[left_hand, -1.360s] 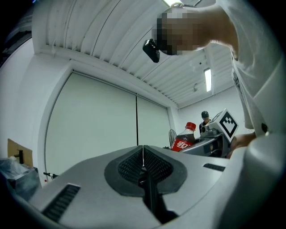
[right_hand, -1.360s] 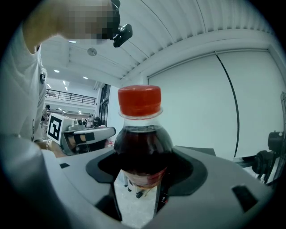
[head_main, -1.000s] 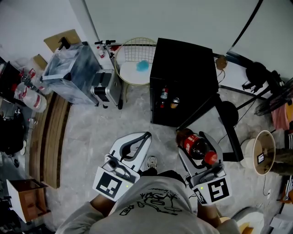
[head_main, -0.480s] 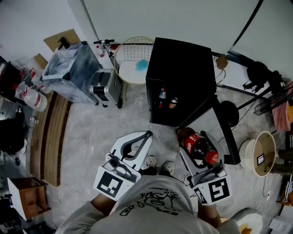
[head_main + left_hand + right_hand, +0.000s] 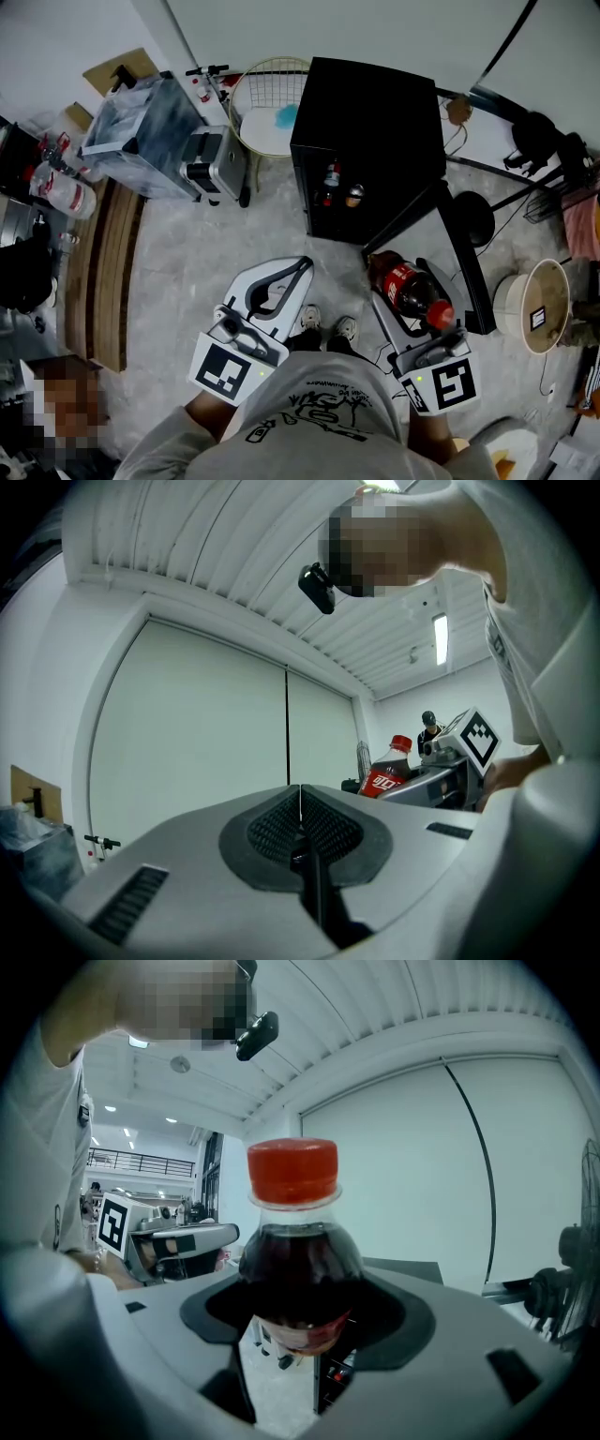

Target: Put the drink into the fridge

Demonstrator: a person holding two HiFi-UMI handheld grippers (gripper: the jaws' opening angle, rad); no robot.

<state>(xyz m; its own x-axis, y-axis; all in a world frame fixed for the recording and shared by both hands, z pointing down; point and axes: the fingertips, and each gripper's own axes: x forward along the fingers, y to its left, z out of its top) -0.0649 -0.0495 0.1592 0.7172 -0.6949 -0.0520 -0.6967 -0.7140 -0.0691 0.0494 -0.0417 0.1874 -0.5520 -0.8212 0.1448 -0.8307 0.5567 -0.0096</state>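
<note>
The grey marbled floor (image 5: 197, 253) carries a black fridge (image 5: 375, 122) with its door open. Just left of the fridge stand a round wire basket (image 5: 267, 103) and a silver case (image 5: 214, 164). Wooden boards (image 5: 112, 272) lie along the left side. A black stool (image 5: 473, 217) stands to the right of the fridge.

Dark brown cola bottle (image 5: 417, 298), red cap (image 5: 441, 316), red label (image 5: 401, 281), and the fridge (image 5: 375, 112) is plain black. The left gripper (image 5: 302, 270) and right gripper (image 5: 398, 270) show pale grey-white with black-and-white square markers (image 5: 225, 373); the floor (image 5: 206, 253) is mottled grey.
</note>
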